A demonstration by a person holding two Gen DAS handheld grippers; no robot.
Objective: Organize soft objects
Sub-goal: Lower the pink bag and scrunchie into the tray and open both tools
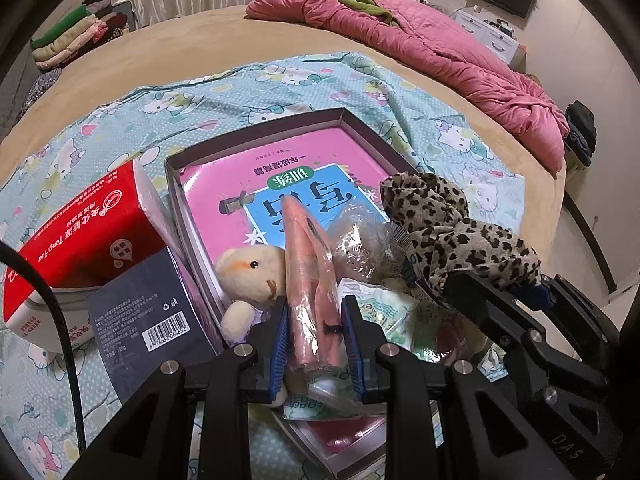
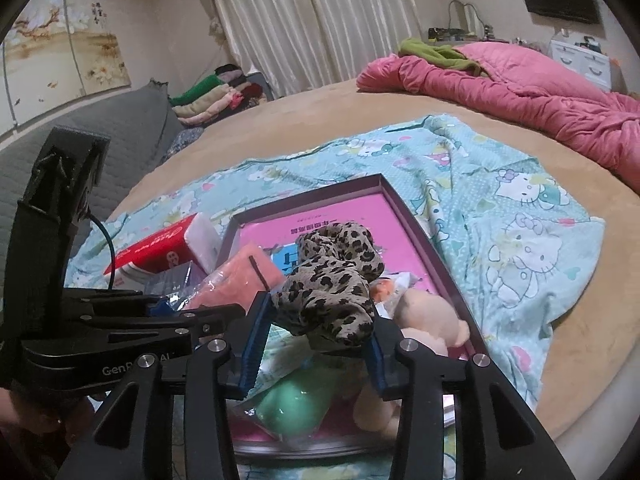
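Left wrist view: bed (image 1: 224,36) under a cartoon-print sheet (image 1: 120,120) carries a shallow box (image 1: 340,114) with a pink book; left tongs (image 1: 314,332) clamp a wrapped pink roll (image 1: 306,268) above it; right tongs (image 2: 316,348) stand part-open, leopard scrunchie (image 2: 332,284) draped between their pads

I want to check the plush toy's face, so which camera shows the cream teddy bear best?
The left wrist view: the cream teddy bear shows its face, eye and one paw at the shallow box's edge. In the right wrist view the bear is seen from behind, blurred, partly hidden by the leopard-print cloth.
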